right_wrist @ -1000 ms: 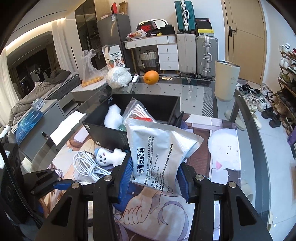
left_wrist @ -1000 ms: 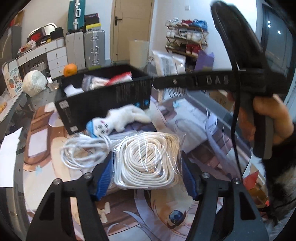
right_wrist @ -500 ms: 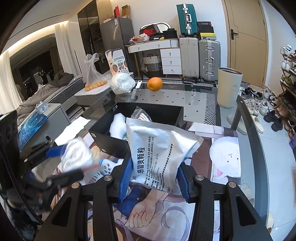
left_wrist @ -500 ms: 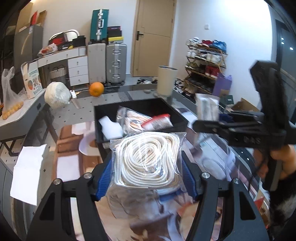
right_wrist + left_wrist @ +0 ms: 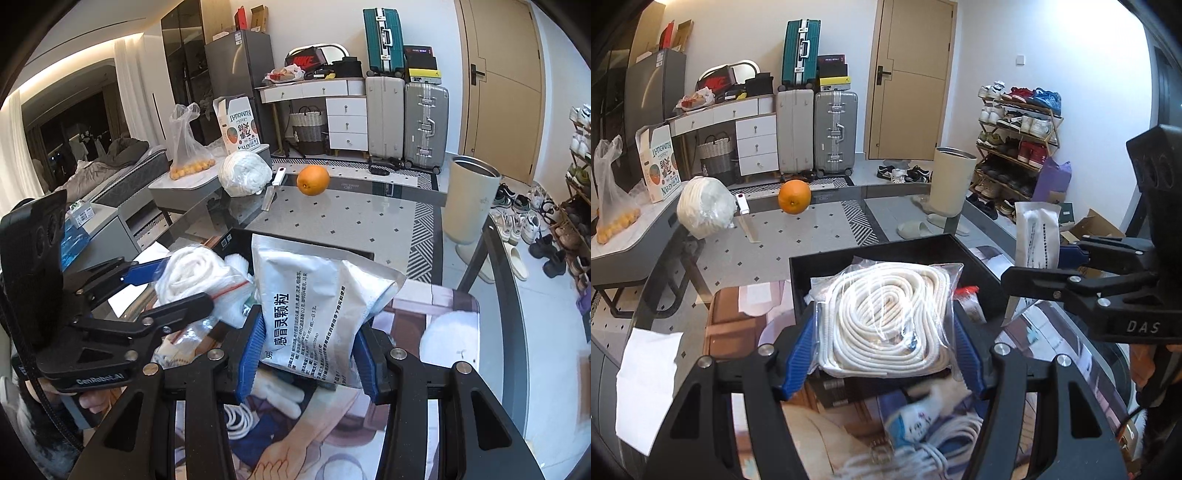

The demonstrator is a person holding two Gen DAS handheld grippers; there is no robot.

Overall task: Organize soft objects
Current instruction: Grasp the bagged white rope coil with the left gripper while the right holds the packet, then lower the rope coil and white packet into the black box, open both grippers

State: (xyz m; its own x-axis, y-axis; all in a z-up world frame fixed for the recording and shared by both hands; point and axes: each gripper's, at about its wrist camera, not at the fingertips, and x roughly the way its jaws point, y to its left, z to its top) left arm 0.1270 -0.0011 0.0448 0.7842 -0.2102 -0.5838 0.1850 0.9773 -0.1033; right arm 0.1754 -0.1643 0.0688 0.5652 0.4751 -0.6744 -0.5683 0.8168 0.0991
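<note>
Now that you have lifted the bagged rope off the table to above the black box, your left gripper is pinching it while your right gripper is pinching the silver pouch, both ready to drop in.

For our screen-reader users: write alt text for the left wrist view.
The left gripper clamps a clear bag of coiled white rope above an open black box on a glass table. At right, the right gripper holds a white pouch.
</note>
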